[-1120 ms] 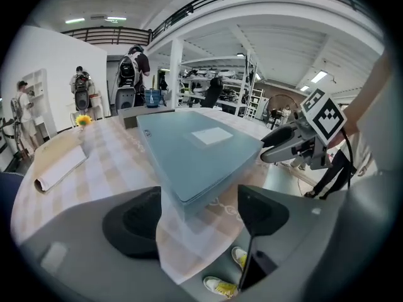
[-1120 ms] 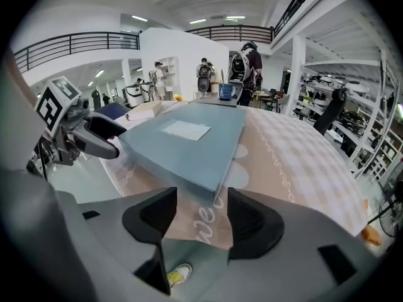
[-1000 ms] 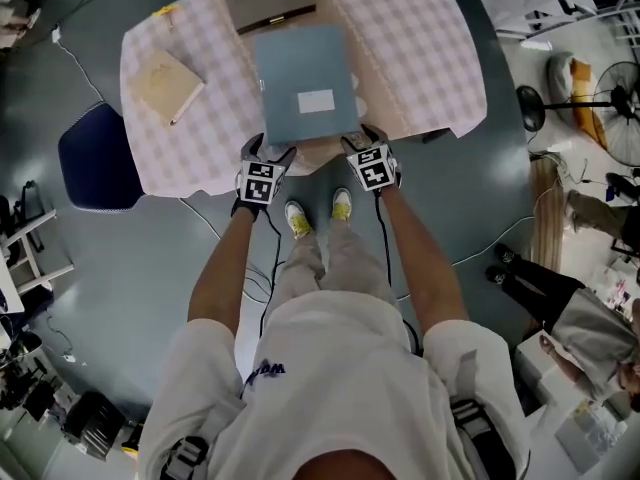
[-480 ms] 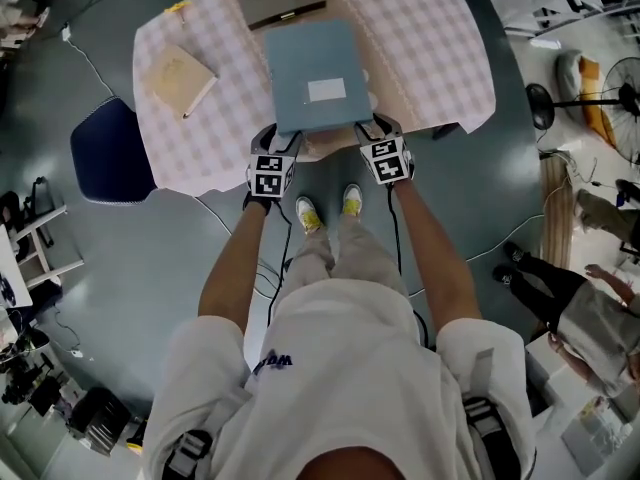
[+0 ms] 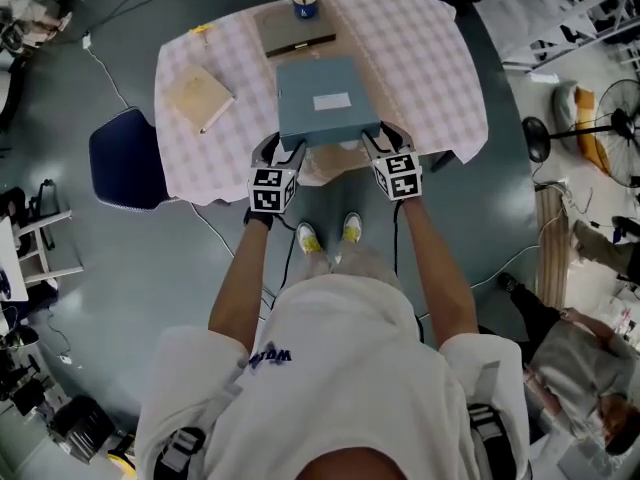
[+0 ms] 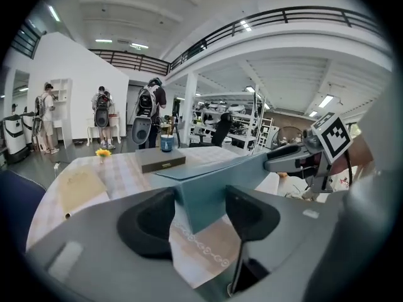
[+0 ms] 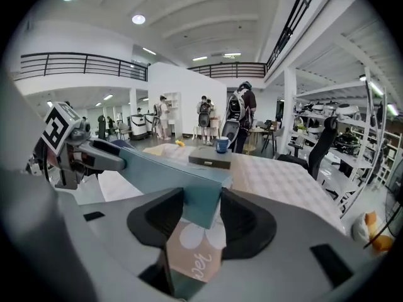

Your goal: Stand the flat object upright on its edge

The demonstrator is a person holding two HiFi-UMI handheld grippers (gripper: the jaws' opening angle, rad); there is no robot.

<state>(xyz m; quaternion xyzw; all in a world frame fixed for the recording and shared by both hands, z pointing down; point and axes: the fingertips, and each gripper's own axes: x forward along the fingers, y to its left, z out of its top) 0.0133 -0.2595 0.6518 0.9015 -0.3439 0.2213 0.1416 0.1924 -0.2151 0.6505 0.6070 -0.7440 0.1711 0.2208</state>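
While it hangs at the table's near edge, left gripper [image 5: 281, 151]: jaws just closed in partway, pads pinching the blue box [image 5: 327, 103] at its near-left corner
right gripper [image 5: 381, 141]: same deal, just closed onto the near-right corner
blue box: flat, white label on top, tilted, near edge up off the checked cloth [image 5: 430, 58]
dark case [image 5: 295, 28]: right past the box's far edge
mug [image 5: 306, 4]: behind the case
tan book [image 5: 200, 98]: off left, well clear
chair [image 5: 125, 158]: beside the table's left side
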